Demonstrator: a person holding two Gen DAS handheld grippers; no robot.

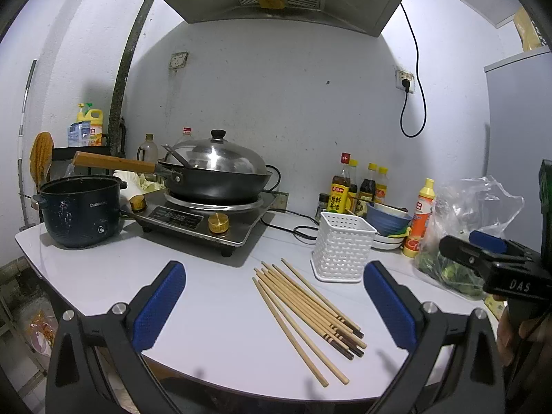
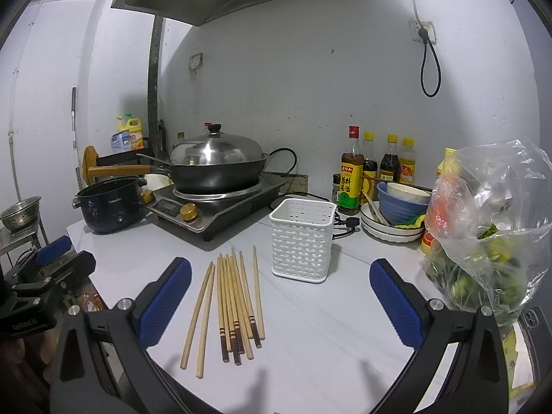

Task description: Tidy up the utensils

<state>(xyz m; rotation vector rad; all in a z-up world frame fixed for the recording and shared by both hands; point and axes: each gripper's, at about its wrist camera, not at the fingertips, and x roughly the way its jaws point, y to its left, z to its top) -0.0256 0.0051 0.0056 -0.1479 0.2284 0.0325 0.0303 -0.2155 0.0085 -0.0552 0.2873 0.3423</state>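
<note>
Several wooden chopsticks (image 1: pixel 307 310) lie loose in a bundle on the white table, some with dark striped ends; they also show in the right wrist view (image 2: pixel 234 300). A white perforated utensil basket (image 1: pixel 343 246) stands upright and empty just behind them, also in the right wrist view (image 2: pixel 302 239). My left gripper (image 1: pixel 274 302) is open and empty, hovering above the chopsticks. My right gripper (image 2: pixel 281 302) is open and empty, its jaws straddling the chopsticks' right side and the basket's front. The right gripper's body shows at the left view's right edge (image 1: pixel 496 262).
An induction cooker (image 1: pixel 207 217) with a lidded wok (image 1: pixel 214 172) stands at the back left, beside a dark electric pot (image 1: pixel 81 212). Sauce bottles (image 2: pixel 374 172), stacked bowls (image 2: pixel 396 210) and a plastic bag of greens (image 2: pixel 483 234) crowd the right. The table's front edge (image 1: pixel 241 393) is near.
</note>
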